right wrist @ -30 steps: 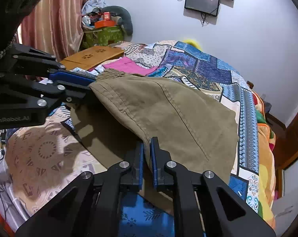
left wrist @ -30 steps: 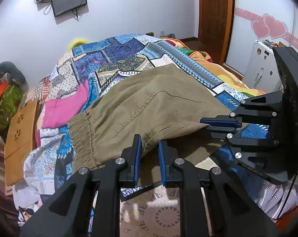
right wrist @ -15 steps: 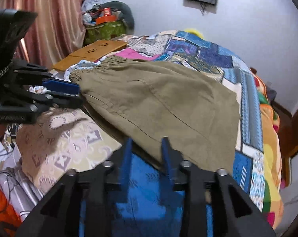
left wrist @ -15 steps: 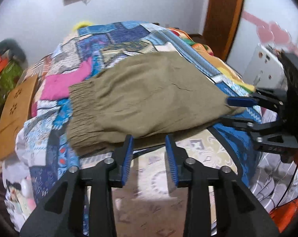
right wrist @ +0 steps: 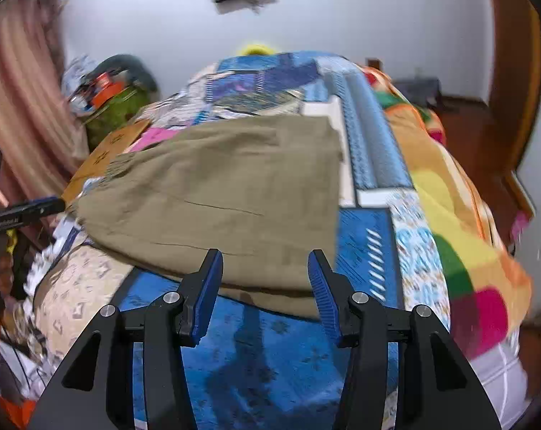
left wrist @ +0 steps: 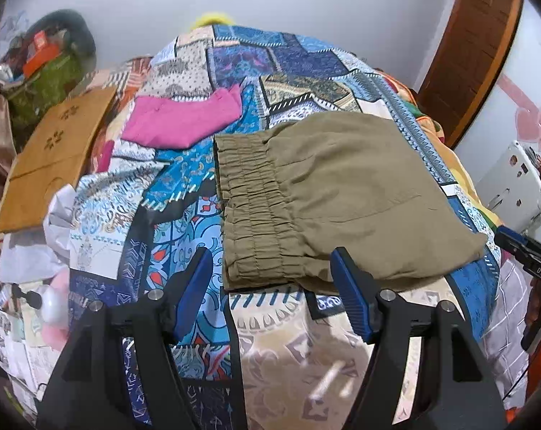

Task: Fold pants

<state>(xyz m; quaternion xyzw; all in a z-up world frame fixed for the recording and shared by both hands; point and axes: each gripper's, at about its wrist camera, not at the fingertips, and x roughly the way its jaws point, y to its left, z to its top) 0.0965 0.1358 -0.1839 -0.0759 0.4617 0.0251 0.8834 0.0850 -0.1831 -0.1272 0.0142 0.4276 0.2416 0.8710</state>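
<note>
Lying folded on the quilt (left wrist: 184, 236), the pants (left wrist: 342, 197) are probably untouched; left gripper (left wrist: 270, 286) and right gripper (right wrist: 265, 286) are gaping, near.

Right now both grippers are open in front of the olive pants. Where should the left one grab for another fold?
Probably the elastic waistband of the pants, at its near corner. That gathered edge is thick and stacked. It lies just beyond the open left gripper, so come straight in from the near side, low over the quilt.
</note>
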